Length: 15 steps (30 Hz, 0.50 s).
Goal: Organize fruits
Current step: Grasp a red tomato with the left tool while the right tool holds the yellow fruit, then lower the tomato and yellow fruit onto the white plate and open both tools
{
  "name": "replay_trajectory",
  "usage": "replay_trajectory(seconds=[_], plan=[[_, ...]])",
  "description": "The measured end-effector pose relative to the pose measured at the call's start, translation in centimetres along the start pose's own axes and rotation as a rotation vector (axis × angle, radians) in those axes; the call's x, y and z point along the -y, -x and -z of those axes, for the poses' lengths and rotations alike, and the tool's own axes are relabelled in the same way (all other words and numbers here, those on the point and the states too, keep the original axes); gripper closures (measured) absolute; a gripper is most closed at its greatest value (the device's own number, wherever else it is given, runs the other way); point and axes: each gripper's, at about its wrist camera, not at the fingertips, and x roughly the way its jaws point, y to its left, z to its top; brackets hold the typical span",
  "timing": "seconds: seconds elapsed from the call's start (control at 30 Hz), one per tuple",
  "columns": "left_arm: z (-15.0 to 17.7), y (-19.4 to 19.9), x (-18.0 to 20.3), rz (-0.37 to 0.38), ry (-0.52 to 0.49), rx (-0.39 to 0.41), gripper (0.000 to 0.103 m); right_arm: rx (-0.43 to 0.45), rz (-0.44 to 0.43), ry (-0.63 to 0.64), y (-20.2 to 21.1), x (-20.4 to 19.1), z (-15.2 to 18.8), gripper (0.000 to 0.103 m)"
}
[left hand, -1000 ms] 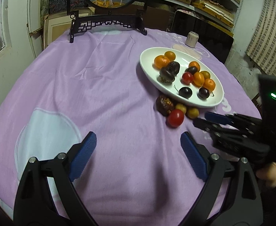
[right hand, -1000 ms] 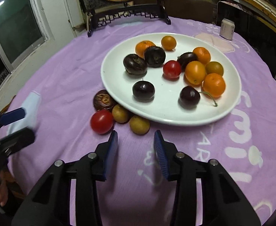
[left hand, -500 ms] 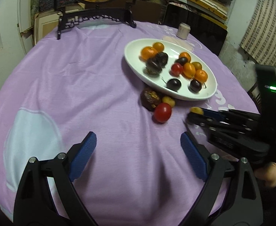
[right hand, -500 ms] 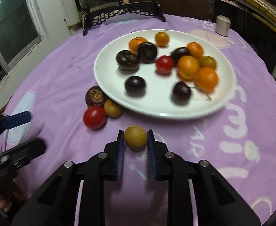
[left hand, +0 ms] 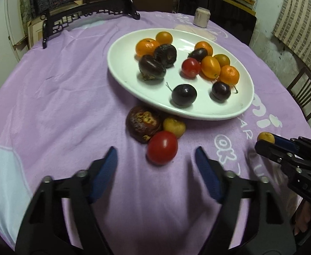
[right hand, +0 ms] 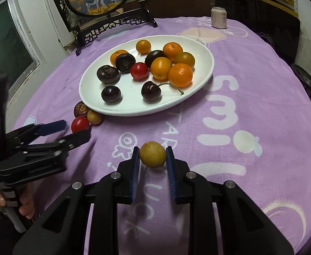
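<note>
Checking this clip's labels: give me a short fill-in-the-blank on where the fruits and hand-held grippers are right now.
1. The right hand-held gripper is shut on a small ____ fruit.
2. The red tomato off the white plate lies on the ____ cloth.
3. The left hand-held gripper holds ____.

Missing words: yellow-brown; purple; nothing

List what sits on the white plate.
On the white plate: six orange citrus fruits, one red tomato, five dark fruits. Anything beneath the touching pieces is covered.
</note>
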Motion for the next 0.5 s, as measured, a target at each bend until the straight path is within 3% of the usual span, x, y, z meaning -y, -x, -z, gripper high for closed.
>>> replay_trajectory(seconds=[0.2,0.5], plan=[[0.0,0.0,-0.4,-0.001,0.007,0.010,0.073,0.007,-0.017,0.004,0.4,-0.1,0.1,0.078],[0.7,5.3,-0.7,0.073,0.029,0.088,0.074,0.021,-0.021,0.004,0.8,-0.2,-0.2,0.078]])
